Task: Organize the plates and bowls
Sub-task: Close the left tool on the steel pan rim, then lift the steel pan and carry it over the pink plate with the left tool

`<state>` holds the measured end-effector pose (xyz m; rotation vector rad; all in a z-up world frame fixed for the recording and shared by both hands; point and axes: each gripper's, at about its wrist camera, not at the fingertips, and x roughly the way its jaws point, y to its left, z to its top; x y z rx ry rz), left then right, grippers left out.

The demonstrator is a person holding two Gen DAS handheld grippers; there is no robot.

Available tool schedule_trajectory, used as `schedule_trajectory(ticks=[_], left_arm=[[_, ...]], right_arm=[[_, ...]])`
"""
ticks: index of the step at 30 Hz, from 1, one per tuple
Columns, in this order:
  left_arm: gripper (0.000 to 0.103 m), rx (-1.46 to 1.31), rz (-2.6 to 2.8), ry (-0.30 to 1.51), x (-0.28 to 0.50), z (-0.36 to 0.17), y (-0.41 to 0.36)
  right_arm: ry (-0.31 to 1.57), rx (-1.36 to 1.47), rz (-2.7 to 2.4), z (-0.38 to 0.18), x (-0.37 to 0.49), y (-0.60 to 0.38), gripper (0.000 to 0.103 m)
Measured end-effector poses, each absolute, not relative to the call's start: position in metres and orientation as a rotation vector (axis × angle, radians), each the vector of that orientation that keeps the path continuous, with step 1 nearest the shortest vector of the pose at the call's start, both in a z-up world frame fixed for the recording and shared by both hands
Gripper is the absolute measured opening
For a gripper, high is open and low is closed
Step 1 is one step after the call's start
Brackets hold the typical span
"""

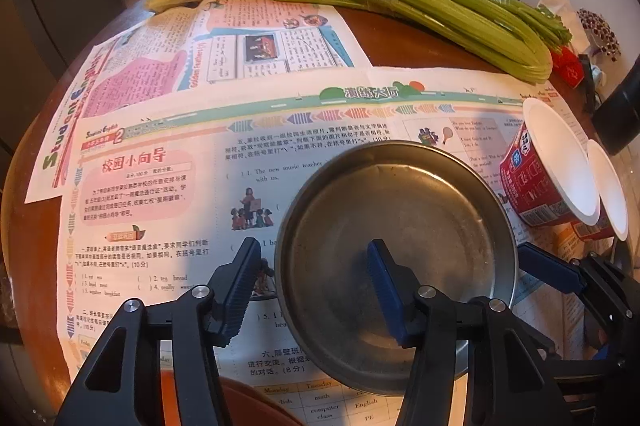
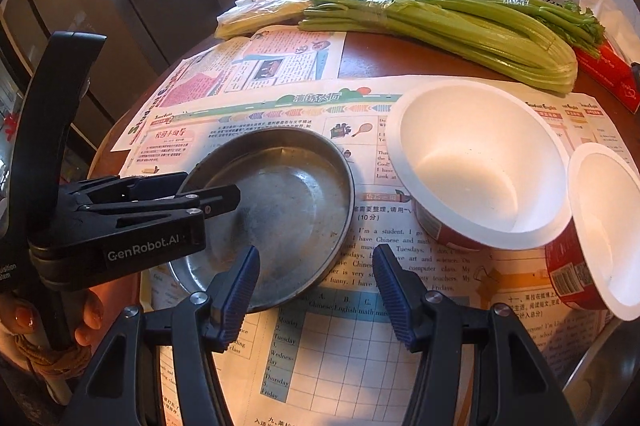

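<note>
Only the right view shows both bowls' insides (image 2: 476, 166); both grippers' fingers spread, empty

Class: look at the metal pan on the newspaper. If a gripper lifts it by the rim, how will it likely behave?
The metal pan looks stiff and thin-walled, so probably light and unlikely to bend. Its smooth, shiny rim may slip between the pads. Held at one edge, it would likely tilt. Its flat base suggests sliding on the newspaper, not rolling.
</note>
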<state>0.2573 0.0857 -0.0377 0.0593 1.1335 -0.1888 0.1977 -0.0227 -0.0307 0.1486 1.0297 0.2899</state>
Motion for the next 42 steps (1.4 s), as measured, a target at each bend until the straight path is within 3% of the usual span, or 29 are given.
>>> schedule_trajectory(ticks=[8,42], left_arm=[[0.047,0.075,-0.206,1.135,0.255,-0.037,0.08],[0.048,0.088,-0.2,1.059,0.214,-0.003,0.075]], right_arm=[[1.03,0.129,0.325,-0.036,0.202,-0.012,0.058],[0.975,0.118,0.38,-0.008,0.164,-0.016,0.057]])
